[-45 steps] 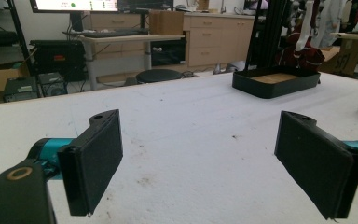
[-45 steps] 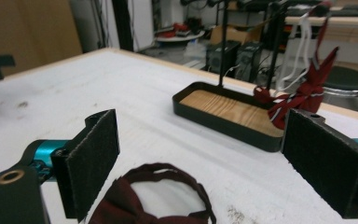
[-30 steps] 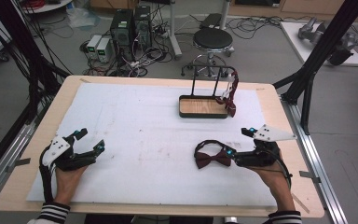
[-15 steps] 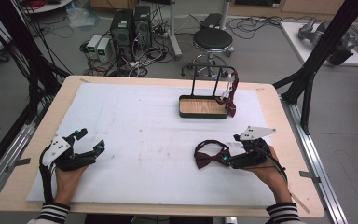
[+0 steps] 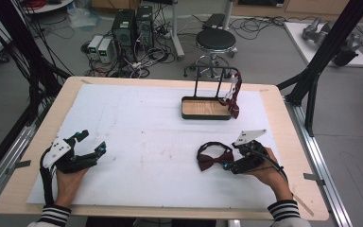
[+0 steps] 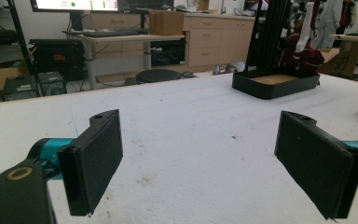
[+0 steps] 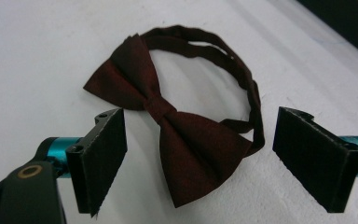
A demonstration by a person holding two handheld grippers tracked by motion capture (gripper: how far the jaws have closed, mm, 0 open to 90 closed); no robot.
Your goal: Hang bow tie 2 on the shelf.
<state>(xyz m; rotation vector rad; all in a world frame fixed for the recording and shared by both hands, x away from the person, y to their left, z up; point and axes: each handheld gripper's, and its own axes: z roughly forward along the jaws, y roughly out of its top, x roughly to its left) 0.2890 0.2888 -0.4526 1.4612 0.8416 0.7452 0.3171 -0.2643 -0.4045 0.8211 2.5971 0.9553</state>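
Note:
A dark red bow tie (image 5: pixel 214 158) with a black neck strap lies flat on the white table cover at the front right. My right gripper (image 5: pixel 228 165) sits just right of it, low over the table. In the right gripper view the bow tie (image 7: pixel 168 126) lies with one wing between the two black pads (image 7: pixel 103 156), which stand apart from it; the jaws have just been closing a little but remain open. My left gripper (image 5: pixel 90 144) rests at the front left, open, with bare cover between its pads (image 6: pixel 95 158). A second dark red bow tie (image 5: pixel 234 97) hangs on the black rack.
A black tray with a wooden floor (image 5: pixel 205 109) and an upright black rack (image 5: pixel 212 75) stands at the back, right of centre; in the left gripper view the tray (image 6: pixel 275 83) is far ahead. The white cover (image 5: pixel 137 123) spans the wooden table. A stool (image 5: pixel 218 41) stands behind.
My right gripper has come down and moved left, closing in on the bow tie so its wing now lies between the jaws. The left gripper has stayed still.

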